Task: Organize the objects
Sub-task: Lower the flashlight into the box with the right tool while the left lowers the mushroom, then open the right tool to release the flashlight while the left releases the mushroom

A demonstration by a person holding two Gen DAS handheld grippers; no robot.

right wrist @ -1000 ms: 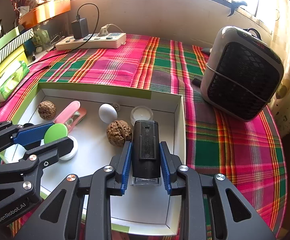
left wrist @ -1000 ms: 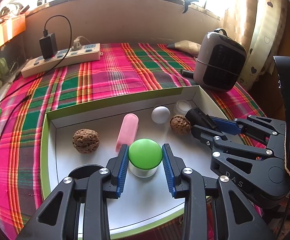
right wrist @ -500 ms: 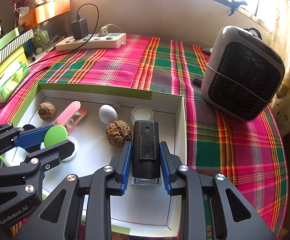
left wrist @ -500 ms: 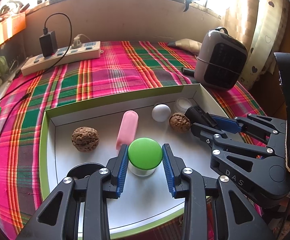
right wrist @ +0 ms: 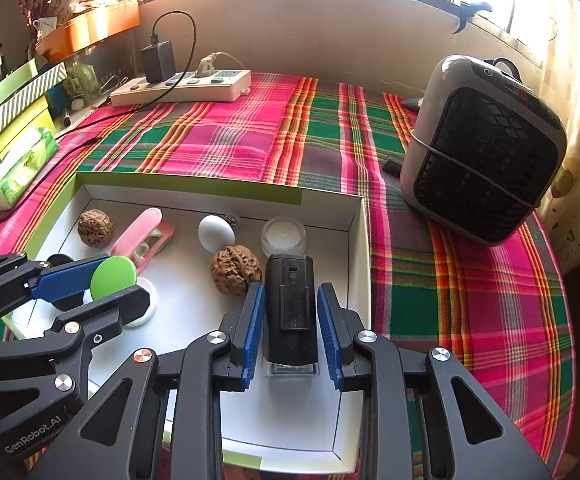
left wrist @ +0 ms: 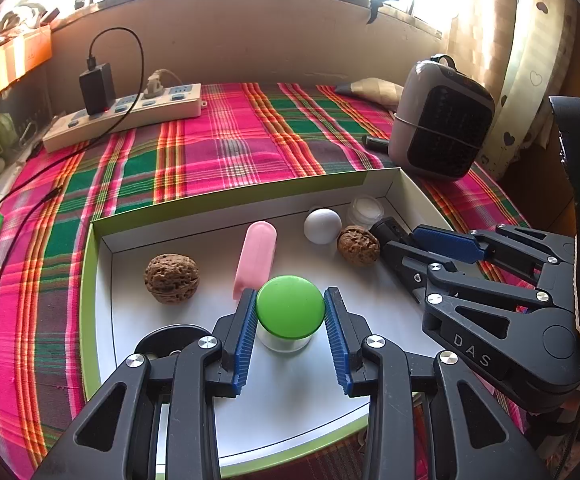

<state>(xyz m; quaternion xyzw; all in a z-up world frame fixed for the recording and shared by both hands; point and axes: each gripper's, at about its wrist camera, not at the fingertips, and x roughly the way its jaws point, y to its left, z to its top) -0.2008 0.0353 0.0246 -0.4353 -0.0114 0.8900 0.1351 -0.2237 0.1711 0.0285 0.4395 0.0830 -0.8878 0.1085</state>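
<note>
A white box with a green rim [left wrist: 90,280] lies on the plaid cloth. My left gripper [left wrist: 290,292] is shut on a small green-lidded jar [left wrist: 290,306], pads pressed on both sides of the lid, over the box's near left part. In the right wrist view, my right gripper [right wrist: 291,286] is shut on a black oblong device [right wrist: 290,300] near the box's right wall. Inside the box lie two walnuts [left wrist: 171,278] [left wrist: 358,245], a pink clip [left wrist: 256,258], a white egg-shaped ball [left wrist: 322,226] and a small clear jar [left wrist: 366,210]. A black round lid [left wrist: 170,336] is half hidden under my left fingers.
A grey fan heater [right wrist: 482,148] stands on the cloth right of the box. A white power strip [left wrist: 130,116] with a black charger and cables lies at the back left. A green tissue pack [right wrist: 22,168] and stacked boxes line the left edge.
</note>
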